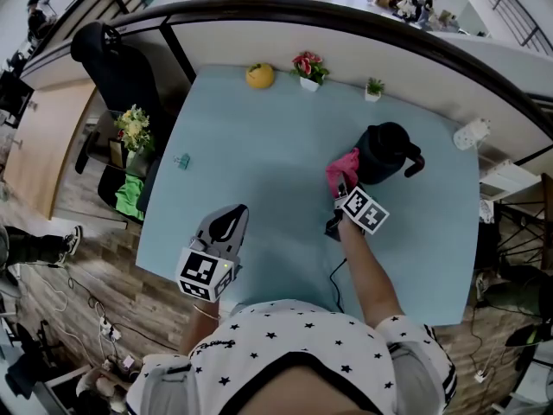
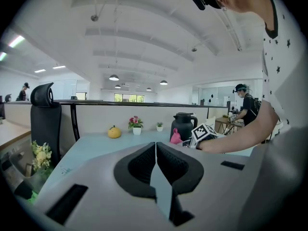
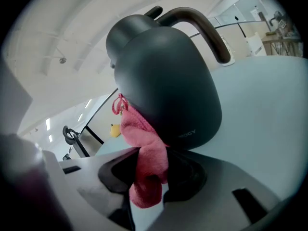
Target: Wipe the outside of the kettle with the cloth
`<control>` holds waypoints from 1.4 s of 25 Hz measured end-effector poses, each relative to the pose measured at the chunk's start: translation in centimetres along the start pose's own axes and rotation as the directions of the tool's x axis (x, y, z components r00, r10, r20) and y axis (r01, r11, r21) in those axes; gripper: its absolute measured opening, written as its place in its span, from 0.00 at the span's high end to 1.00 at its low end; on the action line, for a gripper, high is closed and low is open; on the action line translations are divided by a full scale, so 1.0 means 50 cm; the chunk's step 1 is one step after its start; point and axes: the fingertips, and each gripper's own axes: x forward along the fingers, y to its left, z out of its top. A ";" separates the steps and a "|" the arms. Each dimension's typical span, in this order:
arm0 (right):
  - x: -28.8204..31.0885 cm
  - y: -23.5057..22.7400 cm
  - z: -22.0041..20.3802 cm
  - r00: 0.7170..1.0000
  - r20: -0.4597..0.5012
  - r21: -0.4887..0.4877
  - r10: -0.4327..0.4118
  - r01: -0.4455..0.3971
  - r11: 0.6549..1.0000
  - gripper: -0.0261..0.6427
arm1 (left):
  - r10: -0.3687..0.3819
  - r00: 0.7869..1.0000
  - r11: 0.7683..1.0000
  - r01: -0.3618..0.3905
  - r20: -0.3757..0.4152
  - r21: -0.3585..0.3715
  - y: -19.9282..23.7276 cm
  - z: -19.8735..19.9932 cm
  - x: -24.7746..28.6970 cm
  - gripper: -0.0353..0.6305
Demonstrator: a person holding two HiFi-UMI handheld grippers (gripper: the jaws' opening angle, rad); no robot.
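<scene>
A dark kettle point(image 1: 386, 152) with a curved handle stands on the pale blue table point(image 1: 259, 197), right of centre. My right gripper point(image 1: 340, 188) is shut on a pink cloth point(image 1: 342, 169) and holds it against the kettle's left side. In the right gripper view the kettle point(image 3: 168, 85) fills the frame and the pink cloth point(image 3: 144, 153) hangs between the jaws, touching its lower wall. My left gripper point(image 1: 232, 221) hovers near the table's front edge, shut and holding nothing. From the left gripper view the kettle point(image 2: 184, 127) and cloth point(image 2: 175, 137) show far off.
Along the table's back edge sit a yellow fruit-like thing point(image 1: 260, 75), a small pot of flowers point(image 1: 309, 68) and a tiny green plant point(image 1: 373, 88). A small clip point(image 1: 182, 161) lies at the left. A black cable point(image 1: 335, 279) runs off the front. A black chair point(image 1: 117, 67) stands at the left.
</scene>
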 end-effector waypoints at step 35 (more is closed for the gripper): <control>-0.372 0.212 0.073 0.922 0.066 -0.515 0.381 -0.296 0.805 0.76 | -0.094 0.992 0.992 0.086 0.081 0.095 -0.114 0.071 -0.008 0.90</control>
